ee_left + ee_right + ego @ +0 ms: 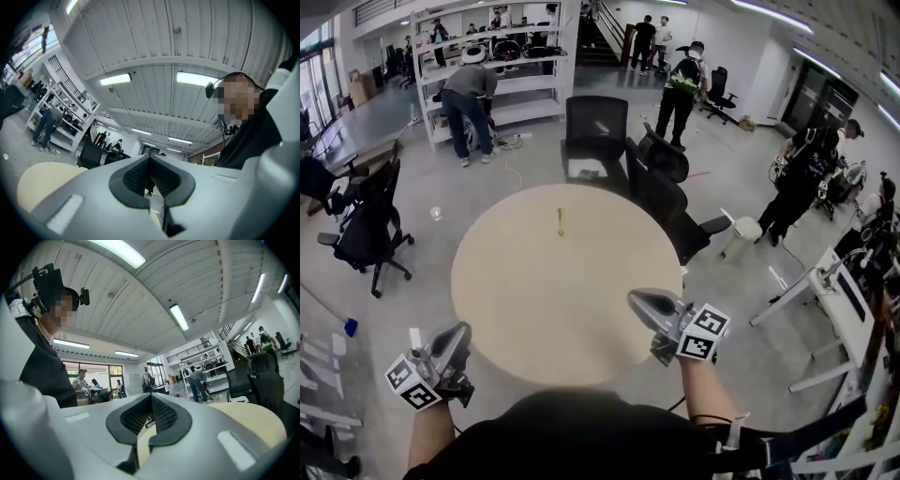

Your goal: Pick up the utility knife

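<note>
A slim, yellowish utility knife (561,221) lies flat, lengthwise, alone on the far half of the round beige table (516,309).

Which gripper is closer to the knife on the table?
The right gripper: it is over the table's near-right edge, closer to the knife than the left gripper, back at the near-left rim.

Both hand-held grippers (459,334) (637,300) closed, empty
</note>
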Demonstrator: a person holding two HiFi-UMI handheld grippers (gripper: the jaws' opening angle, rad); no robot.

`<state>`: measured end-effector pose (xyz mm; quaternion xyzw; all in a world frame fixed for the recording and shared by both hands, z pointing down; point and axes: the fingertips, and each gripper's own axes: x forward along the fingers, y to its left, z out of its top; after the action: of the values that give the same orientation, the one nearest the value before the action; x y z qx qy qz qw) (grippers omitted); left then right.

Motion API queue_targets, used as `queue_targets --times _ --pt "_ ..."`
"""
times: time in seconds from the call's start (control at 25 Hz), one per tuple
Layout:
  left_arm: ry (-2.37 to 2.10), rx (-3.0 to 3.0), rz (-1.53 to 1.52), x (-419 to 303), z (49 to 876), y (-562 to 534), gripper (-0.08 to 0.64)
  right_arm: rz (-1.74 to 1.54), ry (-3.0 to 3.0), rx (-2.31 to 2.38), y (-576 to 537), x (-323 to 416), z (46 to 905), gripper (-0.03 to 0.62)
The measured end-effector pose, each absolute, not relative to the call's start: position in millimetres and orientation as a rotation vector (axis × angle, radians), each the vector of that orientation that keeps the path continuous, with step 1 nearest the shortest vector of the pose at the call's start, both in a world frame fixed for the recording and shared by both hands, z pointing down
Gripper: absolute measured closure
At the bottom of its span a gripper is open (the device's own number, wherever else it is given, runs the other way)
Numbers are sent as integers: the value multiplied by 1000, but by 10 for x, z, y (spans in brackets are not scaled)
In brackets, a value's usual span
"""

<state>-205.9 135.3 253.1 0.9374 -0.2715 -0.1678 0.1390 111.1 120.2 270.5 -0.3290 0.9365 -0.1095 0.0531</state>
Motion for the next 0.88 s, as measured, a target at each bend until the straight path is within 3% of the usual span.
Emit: queue_targets --times 0.52,0.88 --pt "-1001 2672 -491 -509 2387 598 577 -356 2901 -731 -206 2491 2697 578" --pt "-1081 2662 -418 -161 2389 325 577 -424 2876 -652 -661 2795 2888 578"
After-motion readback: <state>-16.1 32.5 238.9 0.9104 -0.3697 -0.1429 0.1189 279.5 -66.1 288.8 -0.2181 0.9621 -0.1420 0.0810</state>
